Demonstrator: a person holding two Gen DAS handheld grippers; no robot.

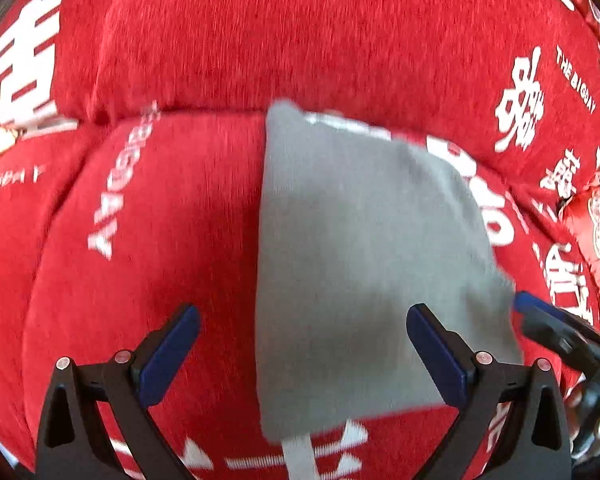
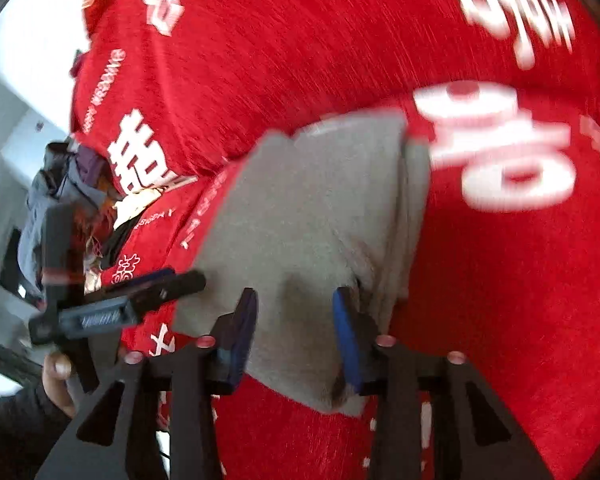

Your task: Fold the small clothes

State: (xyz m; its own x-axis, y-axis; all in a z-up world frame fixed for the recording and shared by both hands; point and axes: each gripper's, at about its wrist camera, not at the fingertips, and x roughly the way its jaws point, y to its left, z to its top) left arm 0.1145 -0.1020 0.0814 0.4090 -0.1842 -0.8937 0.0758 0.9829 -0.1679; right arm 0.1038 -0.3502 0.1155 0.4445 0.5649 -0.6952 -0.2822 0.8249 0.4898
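Right wrist view shows your right gripper (image 2: 294, 336) with its jaws part-way apart and a raised pucker of the grey garment (image 2: 320, 208) sitting between the blue pads (image 2: 242, 336); whether they actually pinch the cloth I cannot tell, since a gap shows beside each pad. The garment lies on the seat of the red sofa cover (image 2: 500, 300), its far edge up against the crease where seat meets backrest, and it already looks folded at least once, with a doubled layer along its right side.

Your left gripper (image 1: 302, 352) stands wide apart and holds nothing; its right finger hovers over the garment's near part, its left finger over bare red cover.

Judging from this, you are taking hold of the near edge for the next fold. Close fully on the pucker so you catch every layer, not only the top one. Bring the left gripper onto the near left corner before you lift, so both corners rise level. Carry the edge straight toward the backrest crease, and keep the cloth taut between the grippers to avoid a skewed fold.
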